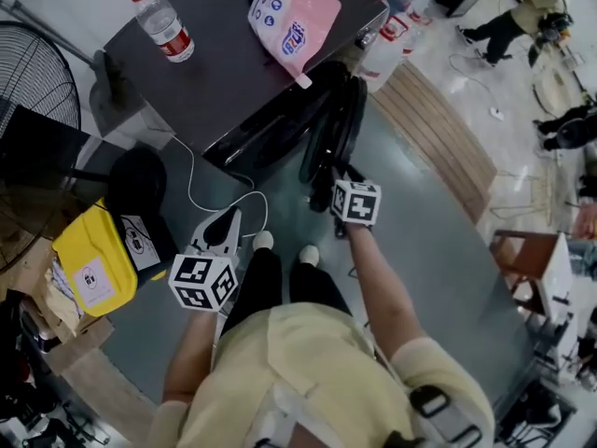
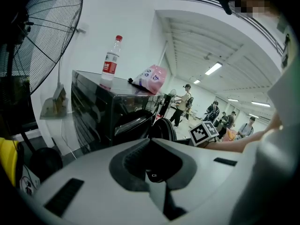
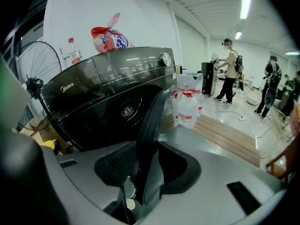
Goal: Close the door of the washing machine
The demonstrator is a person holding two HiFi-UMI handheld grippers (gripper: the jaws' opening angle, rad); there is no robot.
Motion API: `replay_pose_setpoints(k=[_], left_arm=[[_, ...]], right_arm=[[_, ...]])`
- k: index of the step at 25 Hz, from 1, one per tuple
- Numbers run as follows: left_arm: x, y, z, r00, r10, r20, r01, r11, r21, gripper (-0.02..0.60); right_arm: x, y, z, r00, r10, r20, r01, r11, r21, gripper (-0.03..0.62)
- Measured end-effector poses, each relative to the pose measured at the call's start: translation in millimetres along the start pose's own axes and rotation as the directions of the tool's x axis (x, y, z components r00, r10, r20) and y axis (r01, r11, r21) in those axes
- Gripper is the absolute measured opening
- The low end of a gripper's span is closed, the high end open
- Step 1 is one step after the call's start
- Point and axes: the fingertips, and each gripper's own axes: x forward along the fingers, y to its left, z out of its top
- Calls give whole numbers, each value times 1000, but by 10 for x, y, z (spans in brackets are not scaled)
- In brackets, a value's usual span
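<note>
The round dark door (image 1: 340, 124) of the black front-loading washing machine (image 1: 233, 54) stands open. It is swung out from the machine's front, with its edge towards the person. In the right gripper view, the door's thick rim (image 3: 152, 125) rises between the jaws of the right gripper (image 3: 149, 146), and the jaws are clamped on it. In the head view, this gripper (image 1: 328, 187) meets the lower part of the door, and its marker cube sits just behind it.

The left gripper (image 1: 227, 224) hangs apart from the machine, low and to the person's left, above the grey floor. Its own view shows its tips (image 2: 150, 142) together with nothing between them, pointing towards the machine's side.

On the machine's flat top lie a clear plastic water bottle with a red cap (image 1: 163, 24) and a pink and white plastic bag (image 1: 294, 19). A thin white cable (image 1: 201, 194) trails over the floor below the machine. A yellow plastic box (image 1: 93, 259) sits to the left and a wire-caged standing fan (image 1: 33, 73) is beyond it. To the right, past large clear water jugs (image 3: 190, 107), is a slatted wooden platform (image 1: 438, 129). People stand in the bright hall beyond.
</note>
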Motion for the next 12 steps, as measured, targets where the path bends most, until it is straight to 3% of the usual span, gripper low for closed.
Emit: replay_pose_setpoints(k=[7,12], left_arm=[[-57,155,-108,999,42,3,-42,999,-21,-9],[-123,233,-137,998,54,16,-53,998,-36,-9]], right_arm=[[89,221,54,1000,-14,-4,14,996,86,143],[155,438,115,1000,18,7,-19,994,107,143]])
